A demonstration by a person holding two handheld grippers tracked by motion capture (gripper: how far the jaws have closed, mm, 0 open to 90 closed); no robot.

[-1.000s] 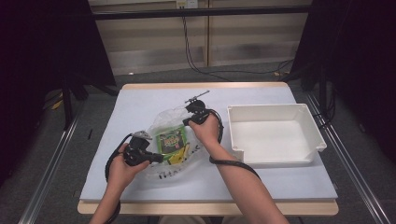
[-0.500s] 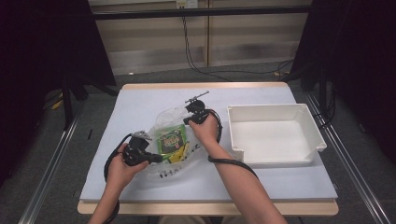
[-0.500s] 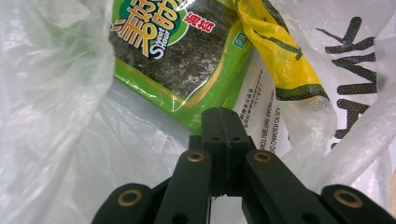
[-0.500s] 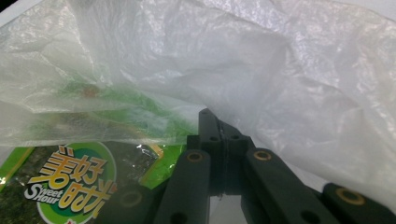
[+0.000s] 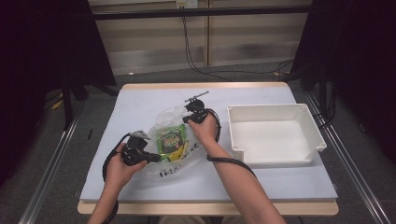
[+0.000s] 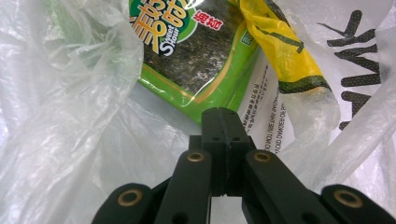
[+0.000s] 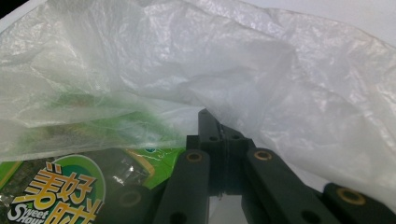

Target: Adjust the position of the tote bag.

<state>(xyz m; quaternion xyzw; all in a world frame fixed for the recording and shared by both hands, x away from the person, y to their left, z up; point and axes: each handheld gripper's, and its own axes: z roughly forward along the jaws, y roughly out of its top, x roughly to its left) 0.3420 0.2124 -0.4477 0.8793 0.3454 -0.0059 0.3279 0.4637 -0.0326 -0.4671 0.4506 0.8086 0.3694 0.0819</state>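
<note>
A clear plastic bag lies crumpled in the middle of the table, with black lettering on its near side. Inside it are a green snack packet and a yellow packet. My left gripper is at the bag's near left edge, jaws shut on the film. In the left gripper view its tips point at the green packet and the yellow packet. My right gripper is shut on the bag's far edge. In the right gripper view the film drapes from its tips over the green packet.
A white rectangular tray stands to the right of the bag, with nothing in it. The table has a pale blue-grey top with a wooden rim. Cables trail from both grippers across the near side.
The bag's film has shifted a little between the two grippers. Both hands stay almost where they were.
</note>
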